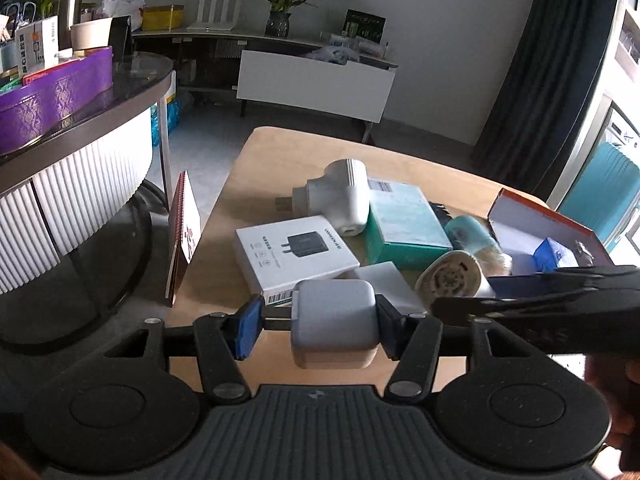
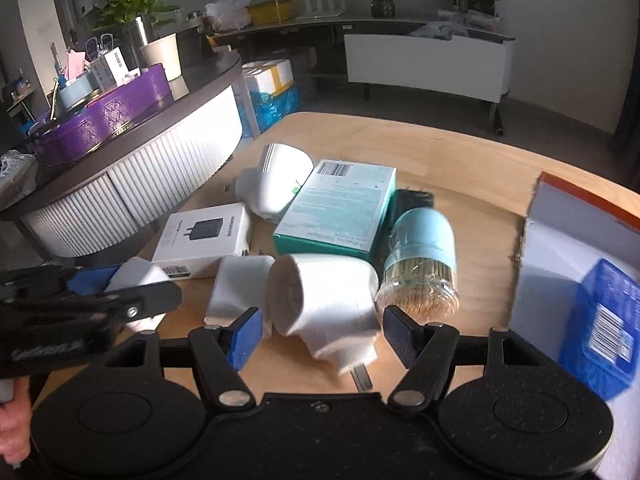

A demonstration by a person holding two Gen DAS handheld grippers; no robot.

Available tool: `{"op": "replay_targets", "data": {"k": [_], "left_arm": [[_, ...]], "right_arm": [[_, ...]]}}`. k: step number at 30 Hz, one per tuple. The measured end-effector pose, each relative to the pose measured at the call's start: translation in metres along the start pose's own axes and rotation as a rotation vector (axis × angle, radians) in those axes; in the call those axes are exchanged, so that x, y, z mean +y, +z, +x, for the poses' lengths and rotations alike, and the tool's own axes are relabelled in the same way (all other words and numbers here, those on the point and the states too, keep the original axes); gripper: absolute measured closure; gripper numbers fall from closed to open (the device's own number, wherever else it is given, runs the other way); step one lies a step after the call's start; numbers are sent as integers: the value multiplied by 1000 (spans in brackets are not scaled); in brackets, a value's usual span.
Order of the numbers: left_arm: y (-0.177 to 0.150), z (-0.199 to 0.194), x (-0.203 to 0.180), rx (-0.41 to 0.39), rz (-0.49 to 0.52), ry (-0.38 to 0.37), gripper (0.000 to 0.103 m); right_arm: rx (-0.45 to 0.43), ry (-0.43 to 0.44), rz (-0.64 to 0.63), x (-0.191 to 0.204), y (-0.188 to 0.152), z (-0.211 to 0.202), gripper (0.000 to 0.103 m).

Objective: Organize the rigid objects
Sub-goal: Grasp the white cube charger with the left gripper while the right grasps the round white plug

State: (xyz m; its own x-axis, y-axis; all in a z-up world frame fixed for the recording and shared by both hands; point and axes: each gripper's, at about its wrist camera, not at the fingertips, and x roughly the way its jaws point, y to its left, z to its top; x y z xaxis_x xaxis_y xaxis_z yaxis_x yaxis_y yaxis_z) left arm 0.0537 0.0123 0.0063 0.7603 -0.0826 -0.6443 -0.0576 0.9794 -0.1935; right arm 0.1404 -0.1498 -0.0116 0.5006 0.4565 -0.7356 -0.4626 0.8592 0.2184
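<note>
My left gripper (image 1: 320, 326) is shut on a white cube charger (image 1: 334, 320), held just above the wooden table (image 1: 280, 152); its prongs point at the left blue pad. In the right wrist view that gripper (image 2: 92, 296) shows at the left edge with the charger (image 2: 136, 276). My right gripper (image 2: 322, 336) stands open around a round white travel adapter (image 2: 324, 300) lying on the table, with small gaps at both pads. Behind lie a white charger box (image 2: 204, 236), a teal box (image 2: 340, 212), a large white plug (image 2: 276, 188) and a blue-lidded toothpick jar (image 2: 424, 264).
An open orange-edged box (image 2: 568, 240) at the right holds a blue packet (image 2: 604, 320). A flat white block (image 2: 240, 288) lies left of the adapter. A curved counter with a purple tin (image 1: 52, 96) stands to the left, and a red booklet (image 1: 184, 232) leans at the table's left edge.
</note>
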Motion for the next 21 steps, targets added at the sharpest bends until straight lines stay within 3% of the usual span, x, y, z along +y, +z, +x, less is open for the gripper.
{"op": "replay_targets", "data": {"k": [4,5,6,9,21], "left_arm": [[0,1,-2,5,-12,-14,45],[0,1,-2,7,-15,-16,45],[0,1,-3,8,-19,-15,45],[1,-2,-7,4,-13,-19,45],[10,-16,-25,-13,-25,-56,45]], "right_arm": [[29,15,39,-8,6,17,23],[44,26,53,-10,5,22,26],[31,20,56,-10,4,24,37],[26,-1,28,0,1,21,38],[-92,-83,78,3,-10,-45,38]]}}
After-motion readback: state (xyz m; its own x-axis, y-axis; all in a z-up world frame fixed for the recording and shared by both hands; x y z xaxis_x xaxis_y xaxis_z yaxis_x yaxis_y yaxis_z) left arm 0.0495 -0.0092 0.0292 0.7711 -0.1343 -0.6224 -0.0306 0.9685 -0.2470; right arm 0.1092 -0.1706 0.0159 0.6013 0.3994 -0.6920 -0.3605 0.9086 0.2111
